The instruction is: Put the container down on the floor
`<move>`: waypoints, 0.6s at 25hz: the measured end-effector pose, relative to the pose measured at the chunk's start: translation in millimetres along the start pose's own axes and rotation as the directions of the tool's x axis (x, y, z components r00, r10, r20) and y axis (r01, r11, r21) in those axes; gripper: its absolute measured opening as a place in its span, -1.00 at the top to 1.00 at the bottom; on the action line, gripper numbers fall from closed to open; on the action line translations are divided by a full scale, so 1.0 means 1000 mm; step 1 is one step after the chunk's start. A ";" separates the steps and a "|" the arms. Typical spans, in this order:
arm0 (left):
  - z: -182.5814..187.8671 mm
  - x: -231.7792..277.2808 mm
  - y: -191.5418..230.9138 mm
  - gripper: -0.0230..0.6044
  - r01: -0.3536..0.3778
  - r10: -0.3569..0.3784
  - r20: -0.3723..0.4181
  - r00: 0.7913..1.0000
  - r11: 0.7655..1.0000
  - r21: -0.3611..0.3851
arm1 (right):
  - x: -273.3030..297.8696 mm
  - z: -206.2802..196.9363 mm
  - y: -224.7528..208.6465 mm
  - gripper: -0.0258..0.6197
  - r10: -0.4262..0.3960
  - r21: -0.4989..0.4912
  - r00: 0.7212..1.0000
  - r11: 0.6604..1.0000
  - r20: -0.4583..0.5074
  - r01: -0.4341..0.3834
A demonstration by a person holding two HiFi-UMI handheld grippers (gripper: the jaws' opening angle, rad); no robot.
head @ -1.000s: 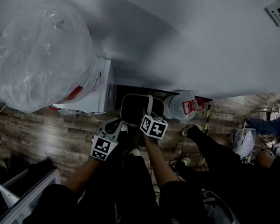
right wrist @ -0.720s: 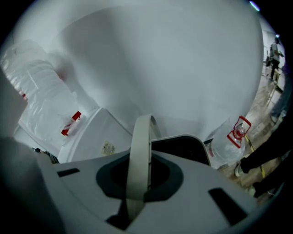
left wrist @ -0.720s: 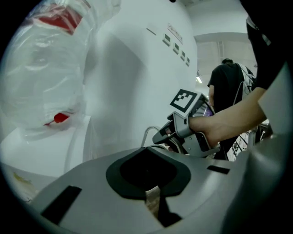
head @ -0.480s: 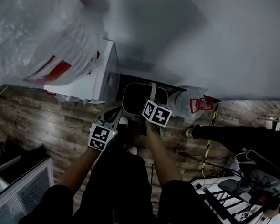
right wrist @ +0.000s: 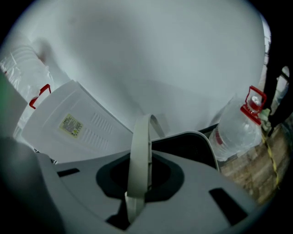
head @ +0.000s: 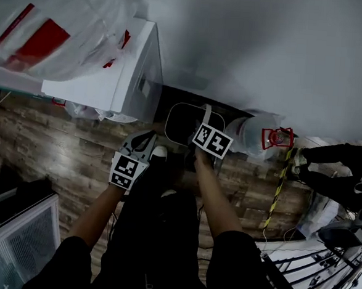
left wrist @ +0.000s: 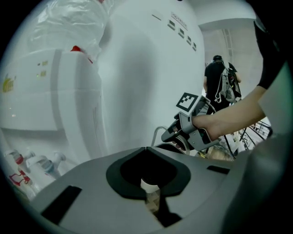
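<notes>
The container (head: 183, 124) is hung by its handle (right wrist: 142, 132), clamped in the right claw (right wrist: 141, 157), for lowering; the left claw (left wrist: 145, 148) is closed, empty.

- Dim, greyish light is leaving the floor (head: 50, 156) murky.
- A soft shadow is falling across the pale wall (head: 267, 54).
- Both gripper views are bowing towards black, rounded edges.
</notes>
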State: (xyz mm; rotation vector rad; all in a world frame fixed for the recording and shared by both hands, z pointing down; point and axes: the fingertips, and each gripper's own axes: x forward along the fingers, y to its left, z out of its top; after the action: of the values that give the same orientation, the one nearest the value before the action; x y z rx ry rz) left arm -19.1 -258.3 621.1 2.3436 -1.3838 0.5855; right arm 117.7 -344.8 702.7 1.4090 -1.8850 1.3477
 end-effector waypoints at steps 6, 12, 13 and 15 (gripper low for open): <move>-0.046 0.024 0.012 0.88 -0.008 0.008 0.002 1.000 1.000 0.011 | 0.053 -0.017 -0.012 0.83 0.020 -0.001 1.000 1.000 0.000 -0.020; -0.081 0.049 0.030 0.88 -0.023 0.023 0.027 0.999 1.000 0.005 | 0.111 -0.031 -0.018 0.83 0.047 0.002 0.999 0.999 -0.002 -0.047; -0.087 0.053 0.033 0.88 -0.022 0.022 0.027 0.999 1.000 0.006 | 0.121 -0.032 -0.018 0.83 0.053 0.003 0.999 0.999 -0.003 -0.053; -0.098 0.062 0.038 0.88 -0.017 0.016 0.028 0.999 1.000 0.013 | 0.140 -0.034 -0.019 0.82 0.065 -0.002 0.998 0.998 -0.002 -0.065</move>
State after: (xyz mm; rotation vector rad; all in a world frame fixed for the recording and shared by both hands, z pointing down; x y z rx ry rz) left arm -42.5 -272.4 740.2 2.3617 -1.4169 0.5697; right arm 72.5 -382.5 835.9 1.3552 -1.9458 1.3771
